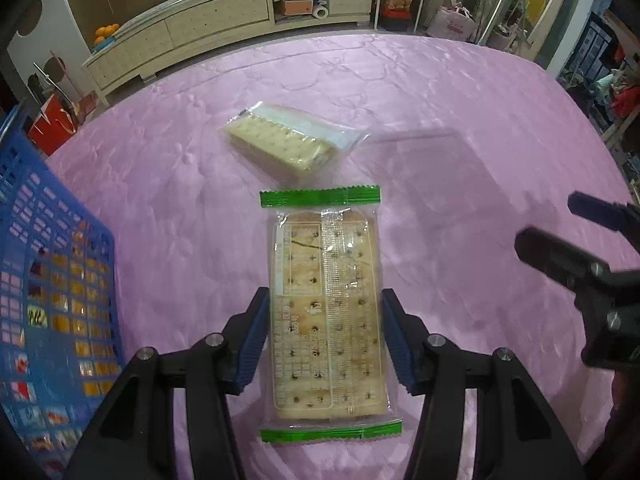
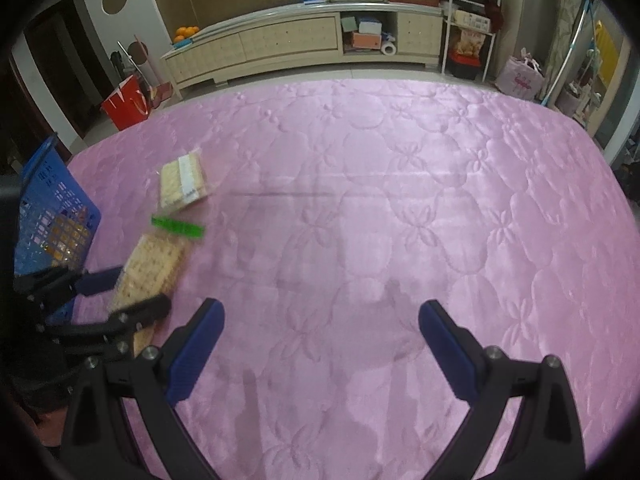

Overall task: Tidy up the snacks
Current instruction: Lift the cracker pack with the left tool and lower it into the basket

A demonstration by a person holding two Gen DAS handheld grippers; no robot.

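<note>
The left gripper [image 1: 325, 312] straddles the green-edged cracker packet [image 1: 326, 312] lying flat on the pink cloth [image 1: 440, 140], its blue pads at the packet's sides; whether they press it I cannot tell. A second cracker packet [image 1: 280, 140] lies just beyond. The blue basket [image 1: 52, 280] stands left. The right gripper [image 2: 320, 320] hangs open and empty.

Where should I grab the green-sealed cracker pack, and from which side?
Grip the green-sealed cracker pack across its two long edges at mid-length, coming from above. It lies flat on the pink cover, and the left gripper already straddles it there.
</note>
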